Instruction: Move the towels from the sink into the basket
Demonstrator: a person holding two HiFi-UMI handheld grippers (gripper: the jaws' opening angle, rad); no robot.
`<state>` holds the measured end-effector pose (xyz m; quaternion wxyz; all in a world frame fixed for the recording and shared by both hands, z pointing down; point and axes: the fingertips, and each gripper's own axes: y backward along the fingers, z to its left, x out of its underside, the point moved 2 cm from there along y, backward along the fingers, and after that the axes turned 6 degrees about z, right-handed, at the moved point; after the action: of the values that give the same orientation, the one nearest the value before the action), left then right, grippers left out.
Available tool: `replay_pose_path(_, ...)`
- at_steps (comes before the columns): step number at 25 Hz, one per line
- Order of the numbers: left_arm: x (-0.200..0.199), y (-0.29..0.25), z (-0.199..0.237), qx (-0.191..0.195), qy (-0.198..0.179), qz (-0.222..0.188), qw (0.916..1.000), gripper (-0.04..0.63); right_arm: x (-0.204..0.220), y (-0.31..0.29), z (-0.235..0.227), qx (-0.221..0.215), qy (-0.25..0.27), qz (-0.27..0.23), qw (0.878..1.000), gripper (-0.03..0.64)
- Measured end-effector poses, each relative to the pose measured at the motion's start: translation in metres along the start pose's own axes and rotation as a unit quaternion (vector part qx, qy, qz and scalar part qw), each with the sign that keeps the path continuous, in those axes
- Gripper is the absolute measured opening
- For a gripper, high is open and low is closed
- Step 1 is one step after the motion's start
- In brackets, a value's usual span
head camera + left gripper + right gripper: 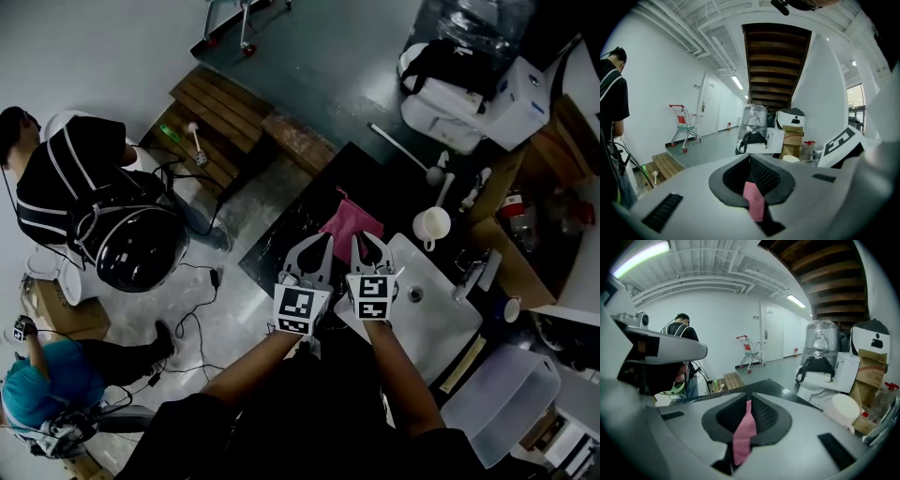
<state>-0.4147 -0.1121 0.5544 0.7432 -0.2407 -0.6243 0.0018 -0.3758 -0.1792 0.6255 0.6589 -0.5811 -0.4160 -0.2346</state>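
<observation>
Dark table (286, 220) runs from centre to far right. White sink (441, 323) is set in its right part, with a faucet (469, 274) on the sink's right rim. Clear tub (506, 398) sits near right, past the sink's near corner. Two people at left: one seated in a striped black top (70, 173), one in teal (47, 384) at the near-left corner. Black helmet (141, 246) is between them. Wooden pallet (220, 111) lies on the floor, far left of the table.

Pink towel (352, 220) is out of the sink and held by both grippers. It is over the table, just beside the sink's far-left rim. Can't tell if it touches the table.

Left gripper (317, 246) and right gripper (367, 246) are side by side, close together, pointing away from the person. In the left gripper view, the left gripper (750, 161) has its jaws together, clamped on a pink fold of towel (754, 201). In the right gripper view, the right gripper (749, 404) also has its jaws together, clamped on a strip of towel (743, 432).

White cup (432, 225) stands on the table just beyond the sink's far rim, right of the towel.
</observation>
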Motion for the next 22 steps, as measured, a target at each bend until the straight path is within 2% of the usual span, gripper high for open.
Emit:
replay_pose_path(3, 0.004, -0.008, 0.004, -0.002, 0.005, 0.002, 1.0, 0.014, 0.009, -0.012, -0.003, 0.0, 0.006, 0.012, 1.0, 0.033)
replay_pose_path(4, 0.006, -0.009, 0.006, -0.003, 0.007, 0.005, 1.0, 0.014, 0.013, -0.017, -0.003, -0.003, 0.008, 0.02, 1.0, 0.063)
replay_pose_path(5, 0.009, -0.01, 0.008, -0.004, 0.011, 0.008, 0.9999, 0.014, 0.019, -0.024, -0.002, -0.008, 0.007, 0.03, 0.999, 0.134)
replay_pose_path(6, 0.012, -0.01, 0.009, -0.006, 0.015, 0.011, 0.9998, 0.014, 0.025, -0.03, -0.002, -0.014, 0.004, 0.041, 0.999, 0.175)
replay_pose_path(8, 0.017, -0.011, 0.01, -0.008, 0.02, 0.017, 0.9996, 0.014, 0.037, -0.043, -0.002, -0.021, 0.002, 0.061, 0.998, 0.198)
replay_pose_path(12, 0.027, -0.005, 0.015, -0.015, 0.023, 0.023, 0.9994, 0.014, 0.058, -0.063, 0.0, -0.036, 0.004, 0.104, 0.994, 0.295)
replay_pose_path(17, 0.038, 0.004, 0.019, -0.023, 0.023, 0.039, 0.9987, 0.014, 0.076, -0.081, 0.004, -0.049, 0.03, 0.148, 0.987, 0.337)
replay_pose_path(20, 0.041, 0.01, 0.02, -0.027, 0.022, 0.039, 0.9986, 0.014, 0.078, -0.082, 0.005, -0.047, 0.036, 0.141, 0.988, 0.337)
replay_pose_path(22, 0.043, 0.015, 0.022, -0.031, 0.022, 0.04, 0.9985, 0.014, 0.079, -0.081, 0.008, -0.05, 0.041, 0.138, 0.988, 0.314)
